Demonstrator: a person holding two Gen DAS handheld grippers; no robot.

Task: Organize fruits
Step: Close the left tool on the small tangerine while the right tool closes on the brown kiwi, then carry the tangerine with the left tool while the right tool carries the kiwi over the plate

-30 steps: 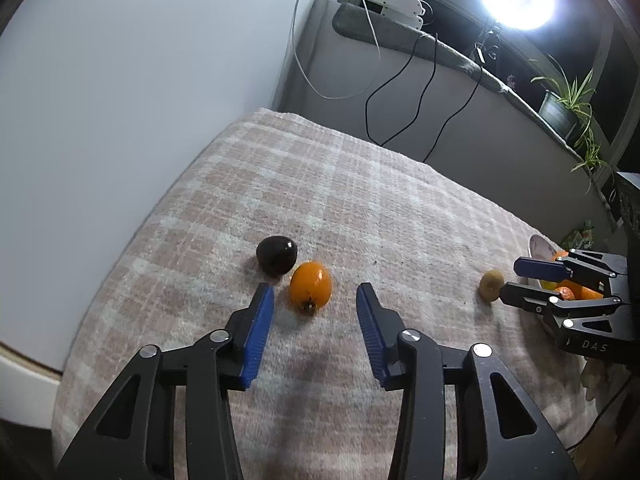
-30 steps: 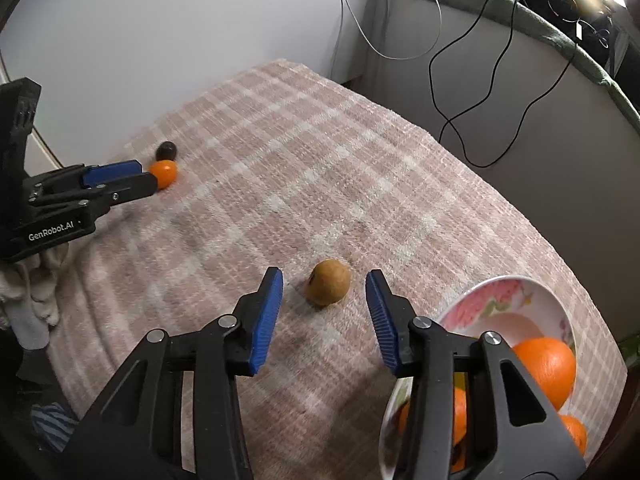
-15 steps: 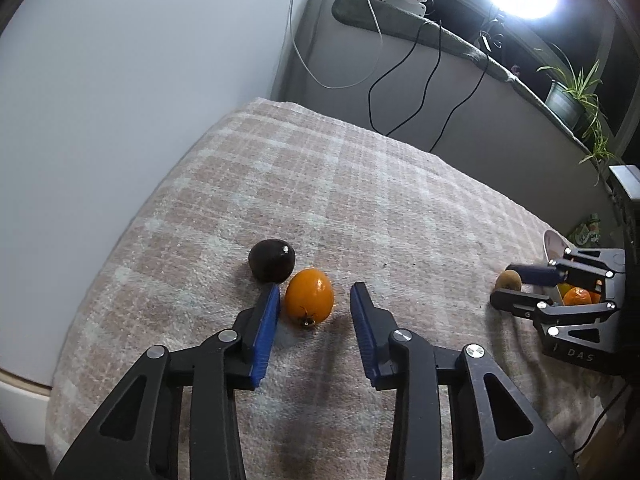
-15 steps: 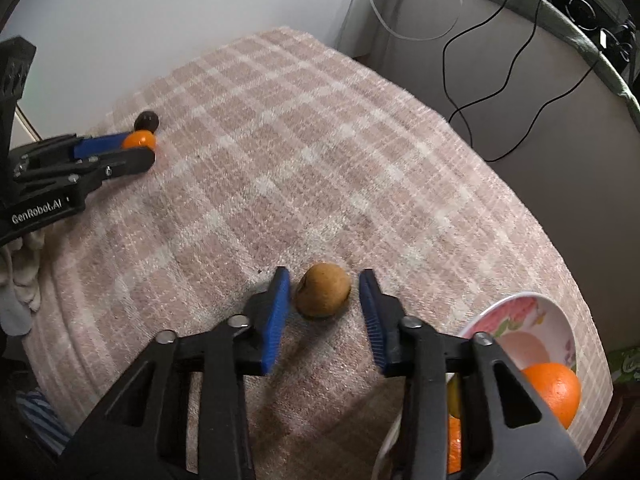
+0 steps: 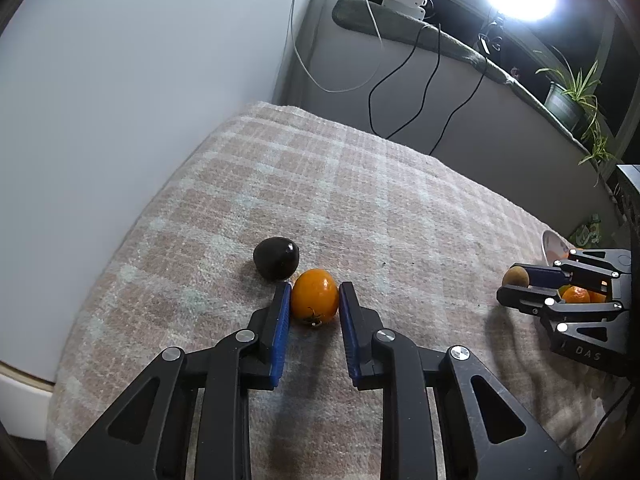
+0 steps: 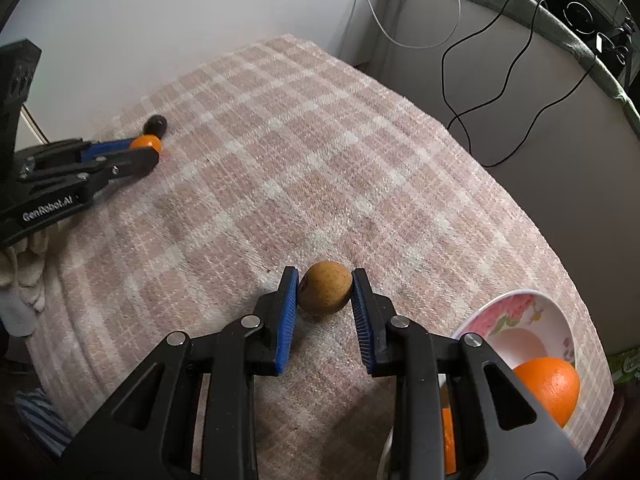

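On the pink plaid cloth [image 5: 360, 184] lies a small orange fruit [image 5: 315, 298] with a dark calyx. My left gripper [image 5: 314, 292] is shut on it, both blue pads against its sides. A dark, nearly black fruit [image 5: 276, 257] sits just behind it, touching the left finger's tip. In the right wrist view my right gripper [image 6: 325, 278] is shut on a round brown fruit [image 6: 325, 293] that rests on the cloth. A flowered bowl [image 6: 504, 312] to its right holds an orange [image 6: 550, 386], with more fruit partly hidden by the finger.
A white wall [image 5: 120, 80] borders the cloth on the left, and a grey padded ledge [image 5: 460, 92] with hanging cables stands behind. A potted plant [image 5: 568, 96] and a bright lamp sit at the back right. The cloth's rounded edge drops off near the bowl.
Both grippers came forward over their fruits and their jaws came together: the left onto the orange fruit, the right onto the brown fruit.
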